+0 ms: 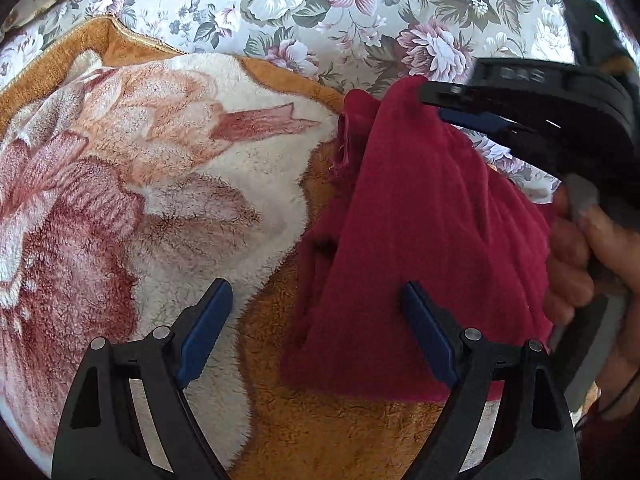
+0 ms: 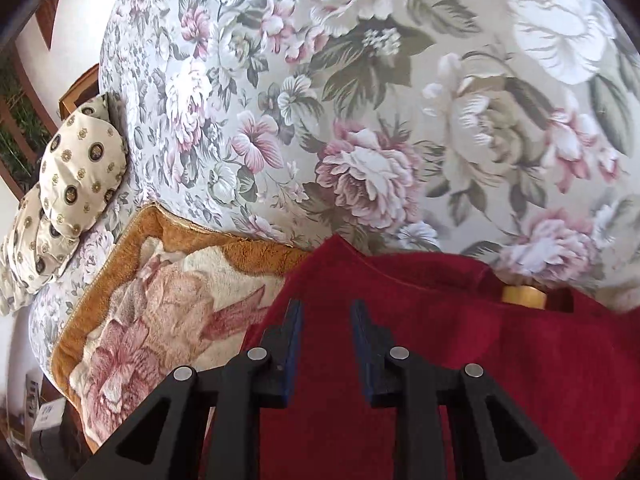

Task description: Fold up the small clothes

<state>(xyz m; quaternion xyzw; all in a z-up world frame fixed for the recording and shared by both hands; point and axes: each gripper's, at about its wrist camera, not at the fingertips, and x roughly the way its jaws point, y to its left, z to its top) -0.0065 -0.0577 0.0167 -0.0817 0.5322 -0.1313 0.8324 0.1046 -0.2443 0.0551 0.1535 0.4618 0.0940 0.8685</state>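
**Red garment lifted at one edge, ready for a fold**

The small red garment (image 1: pixel 420 232) lay on the plush flowered blanket (image 1: pixel 160 160), which was spread over a floral bedsheet (image 1: pixel 320 8), so the soft, flat bed served as the folding surface. Two patterned pillows (image 2: pixel 76 172) sat well apart at the far end, out of the way.

The right tongs (image 1: pixel 448 104) reached across at the garment's upper edge; in the left wrist view the cloth rose towards them in a peak, which suggested they held that edge, probably so it could be carried over as a fold. In their own camera, however, the right tongs (image 2: pixel 326 320) showed a narrow gap between the blue pads with red cloth behind, so whether they truly pinched the fabric could not be told.

The left tongs (image 1: pixel 316 320) stood wide open just above the garment's near edge, gripping nothing, one blue pad over the cloth and the other over the blanket. That placement looked like readiness to take the lower hem or pin it while the other side moved.
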